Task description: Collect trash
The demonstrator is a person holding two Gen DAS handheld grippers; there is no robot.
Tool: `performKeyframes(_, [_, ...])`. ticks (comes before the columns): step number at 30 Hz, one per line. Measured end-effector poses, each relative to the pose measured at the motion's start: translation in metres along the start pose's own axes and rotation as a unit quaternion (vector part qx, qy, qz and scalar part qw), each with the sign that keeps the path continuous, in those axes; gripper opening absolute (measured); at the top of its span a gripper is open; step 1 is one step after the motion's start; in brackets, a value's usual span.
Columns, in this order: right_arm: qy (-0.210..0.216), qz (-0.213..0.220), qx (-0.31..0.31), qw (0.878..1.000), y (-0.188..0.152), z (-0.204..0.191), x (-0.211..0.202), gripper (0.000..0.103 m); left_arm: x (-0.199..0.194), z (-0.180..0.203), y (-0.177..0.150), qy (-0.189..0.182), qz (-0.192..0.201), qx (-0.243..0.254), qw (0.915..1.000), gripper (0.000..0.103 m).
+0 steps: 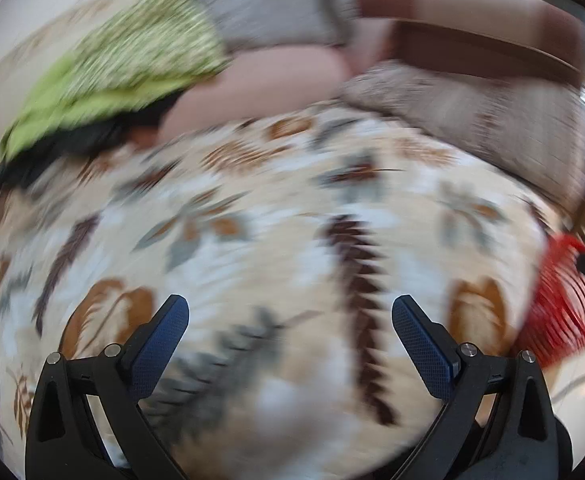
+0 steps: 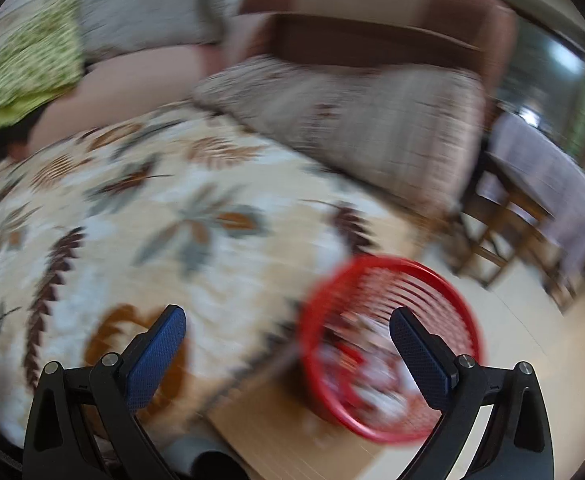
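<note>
Although both views are smeared by motion blur, the red slatted basket [image 2: 392, 348] reads clearly in the right wrist view, low and right of centre, standing on a flat brown cardboard sheet [image 2: 292, 428] at the edge of the leaf-patterned rug [image 2: 172, 216]. Pale and red scraps lie inside it, too blurred to name. In the left wrist view the same basket [image 1: 552, 304] shows only as a partly cut-off red shape at the right edge, with a dark patch on it that cannot be made out.

The right gripper [image 2: 288, 320] hangs above the rug's edge with its blue-padded fingers [image 2: 158, 348] spread wide and nothing between them; its right finger overlaps the basket's rim in the picture, though whether it touches cannot be told. The left gripper [image 1: 290, 312] is likewise wide apart and empty, looking down on the middle of the rug [image 1: 252, 220].

Beyond the rug, a patterned cushion [image 2: 352, 120] leans against a brown sofa [image 2: 372, 12]. To the left, a green printed cloth [image 1: 124, 64] and a grey cloth [image 1: 268, 8] lie draped there, with a pinkish surface [image 1: 260, 84] below them. At the far right of the right wrist view stand wooden furniture legs [image 2: 504, 232] on pale floor, beneath a covered table [image 2: 548, 168].
</note>
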State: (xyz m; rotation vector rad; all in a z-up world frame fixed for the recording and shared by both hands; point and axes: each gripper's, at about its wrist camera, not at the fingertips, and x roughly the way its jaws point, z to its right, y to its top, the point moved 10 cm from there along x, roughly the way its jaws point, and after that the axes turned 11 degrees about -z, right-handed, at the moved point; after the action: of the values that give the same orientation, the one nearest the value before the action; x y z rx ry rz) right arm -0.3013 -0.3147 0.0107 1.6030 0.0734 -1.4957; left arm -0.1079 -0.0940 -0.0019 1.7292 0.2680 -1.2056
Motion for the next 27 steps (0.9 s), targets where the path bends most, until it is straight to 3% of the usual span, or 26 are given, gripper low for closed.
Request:
performKeyframes(2, [0.032,0.0,-0.027,0.999,0.02,-0.037,0.014,0.103,0.024,-0.041,0.002,0.043,-0.034,-0.055,0.997,0.101])
performKeyframes(5, [0.083,-0.034,-0.068,0.994,0.039,-0.101,0.046,0.103,0.057,-0.08,-0.002,0.078,-0.089,-0.099,0.988,0.101])
performKeyframes(9, [0.113,-0.085,-0.102,0.985,0.047,-0.183,0.085,0.103,0.094,-0.106,-0.004,0.048,-0.153,-0.137,0.9775,0.101])
performKeyframes(11, [0.108,-0.084,-0.092,0.986,0.052,-0.206,0.097,0.103,0.104,-0.115,-0.001,0.044,-0.153,-0.151,0.9756,0.101])
performKeyframes(16, [0.103,-0.092,-0.071,0.988,0.071,-0.247,0.135,0.103,0.125,-0.118,0.016,0.055,-0.138,-0.114,0.9823,0.103])
performKeyframes(20, [0.104,-0.085,-0.063,0.989,0.076,-0.249,0.138,0.103,0.131,-0.124,0.025,0.048,-0.114,-0.117,0.9854,0.103])
performKeyframes(27, [0.111,-0.085,-0.059,0.988,0.076,-0.247,0.139,0.103,0.136,-0.127,0.032,0.053,-0.106,-0.12,0.9857,0.103])
